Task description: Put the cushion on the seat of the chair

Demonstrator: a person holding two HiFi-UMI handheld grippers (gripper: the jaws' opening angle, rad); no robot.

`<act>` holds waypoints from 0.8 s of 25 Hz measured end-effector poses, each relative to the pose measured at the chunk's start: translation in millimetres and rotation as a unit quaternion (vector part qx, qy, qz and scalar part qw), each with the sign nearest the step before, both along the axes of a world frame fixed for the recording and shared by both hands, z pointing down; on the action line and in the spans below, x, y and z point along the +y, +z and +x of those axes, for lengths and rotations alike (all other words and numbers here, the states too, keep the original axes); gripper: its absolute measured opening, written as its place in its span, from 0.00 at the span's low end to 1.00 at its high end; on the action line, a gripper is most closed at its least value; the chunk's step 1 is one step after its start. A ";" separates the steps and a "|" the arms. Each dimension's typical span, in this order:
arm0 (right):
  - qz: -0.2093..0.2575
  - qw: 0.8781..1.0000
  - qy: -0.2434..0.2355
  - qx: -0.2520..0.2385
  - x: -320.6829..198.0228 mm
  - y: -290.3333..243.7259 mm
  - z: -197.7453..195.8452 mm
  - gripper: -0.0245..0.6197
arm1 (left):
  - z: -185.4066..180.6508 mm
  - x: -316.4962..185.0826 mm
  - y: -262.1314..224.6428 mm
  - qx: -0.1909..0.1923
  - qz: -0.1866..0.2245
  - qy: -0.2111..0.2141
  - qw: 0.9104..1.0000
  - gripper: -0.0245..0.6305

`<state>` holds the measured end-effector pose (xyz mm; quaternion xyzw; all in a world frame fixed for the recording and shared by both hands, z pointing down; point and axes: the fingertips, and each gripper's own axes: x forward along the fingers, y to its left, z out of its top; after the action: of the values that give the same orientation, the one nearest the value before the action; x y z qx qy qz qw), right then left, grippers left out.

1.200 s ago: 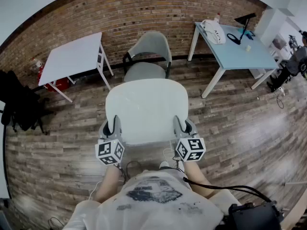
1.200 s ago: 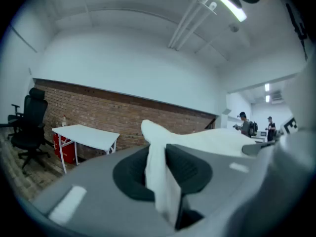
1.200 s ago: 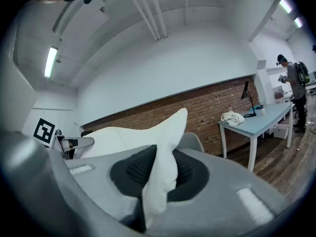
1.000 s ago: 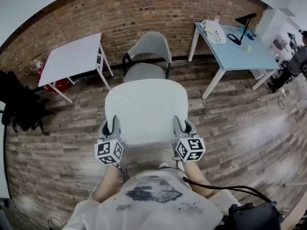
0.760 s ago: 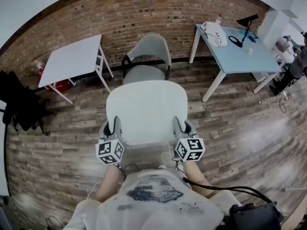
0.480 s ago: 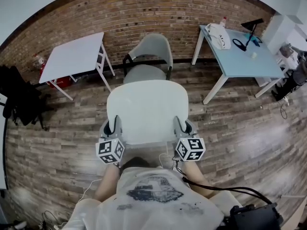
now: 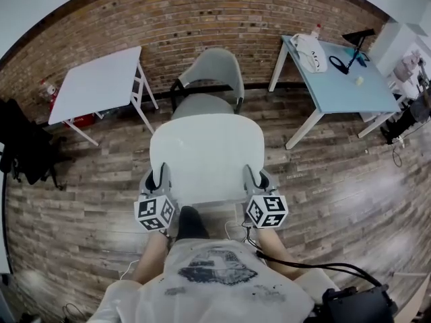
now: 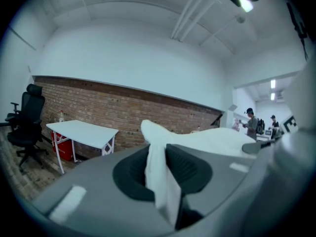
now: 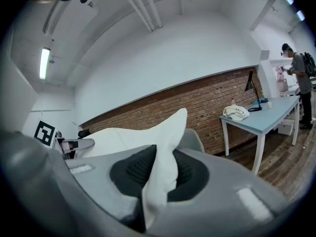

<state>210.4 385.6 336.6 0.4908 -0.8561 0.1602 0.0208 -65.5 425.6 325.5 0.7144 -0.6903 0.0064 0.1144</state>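
Head view looks down on the cushion (image 7: 205, 157), a pale off-white pad, squarish with rounded corners, smooth and thin, with no pattern or seam to be made out. It is held flat and roughly level in the air just in front of the person, above the wooden floor (image 7: 337, 180). The left gripper (image 7: 159, 178) has its near left corner and the right gripper (image 7: 252, 177) its near right corner.

Beyond it, against the brick wall (image 7: 202, 19), stands the chair (image 7: 215, 66), a grey shell with dark arms. Its seat (image 7: 202, 103) is bare, and the cushion's far edge overlaps the seat's near edge from this angle. Whether the cushion is already over the seat cannot be told.

Left gripper view shows the jaws clamped on the cushion: white fabric is pinched into an upright fold between the dark ribbed pads (image 8: 131, 171), and the rest stretches away to the right as a pale sheet. Right gripper view shows the same grip, with the corner standing up in a soft point between that gripper's pads.

A white table (image 7: 101, 79) stands far left of the chair and a light blue table (image 7: 343, 73) far right.
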 end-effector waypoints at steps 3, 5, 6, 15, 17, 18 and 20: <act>-0.005 1.000 0.010 0.004 -30.3 6.1 -24.4 0.12 | -23.8 -35.3 6.8 0.002 -0.006 0.012 1.000 0.13; -0.010 1.000 0.017 0.004 -52.0 7.3 -43.1 0.12 | -42.5 -61.8 8.2 0.004 -0.010 0.019 1.000 0.13; -0.012 1.000 0.021 0.005 -62.8 7.2 -52.4 0.12 | -51.7 -75.5 8.0 0.004 -0.011 0.024 1.000 0.13; -0.030 0.998 0.061 0.014 -158.6 11.5 -138.5 0.12 | -139.2 -192.6 12.5 0.007 -0.025 0.065 0.998 0.13; -0.033 0.997 0.068 0.015 -176.9 11.7 -156.4 0.12 | -157.5 -214.6 13.5 0.008 -0.028 0.073 0.997 0.13; -0.035 0.997 0.072 0.016 -185.0 11.7 -164.6 0.12 | -165.6 -224.6 13.9 0.009 -0.029 0.077 0.997 0.13; -0.036 0.996 0.079 0.018 -200.2 12.2 -179.0 0.12 | -179.4 -242.3 14.6 0.010 -0.030 0.085 0.996 0.13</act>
<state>31.4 185.4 348.8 0.5583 -0.8080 0.1834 0.0411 -244.9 183.3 340.1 0.7666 -0.6256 0.0291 0.1419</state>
